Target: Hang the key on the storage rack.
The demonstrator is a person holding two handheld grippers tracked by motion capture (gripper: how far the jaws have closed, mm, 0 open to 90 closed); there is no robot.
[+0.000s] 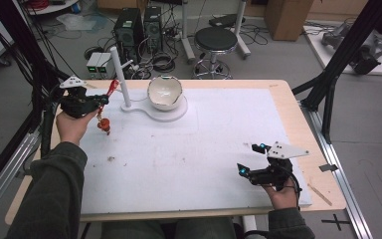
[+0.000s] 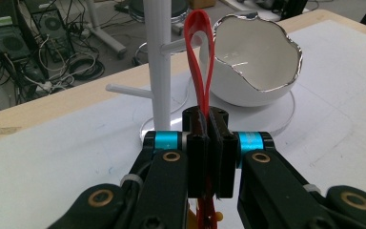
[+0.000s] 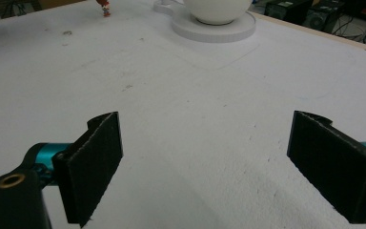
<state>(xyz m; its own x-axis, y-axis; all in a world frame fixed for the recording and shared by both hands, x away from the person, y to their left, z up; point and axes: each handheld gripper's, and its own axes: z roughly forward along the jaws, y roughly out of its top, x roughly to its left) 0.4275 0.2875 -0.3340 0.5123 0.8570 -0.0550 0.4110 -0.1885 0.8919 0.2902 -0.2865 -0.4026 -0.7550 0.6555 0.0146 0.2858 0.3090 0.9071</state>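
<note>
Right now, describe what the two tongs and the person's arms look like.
Both tongs, left and right, are black with cyan bands near the jaws, brass-coloured pivots, a grey three-cornered plate on top and a trailing black cable. Flat dark pads line the jaws. The sleeves are dark olive green.

a white egg-shaped bowl (image 1: 164, 92) with a jagged silver rim sits on a round white base (image 1: 171, 113) near the far edge of the white table (image 1: 204, 154). beyond that edge: a black stool (image 1: 215, 40) and two computer towers (image 1: 139, 27).

sleeves: dark green | claws (image 1: 101, 99) (image 1: 250, 160): black, 2 cyan joints, brass screws, grey plates
</note>
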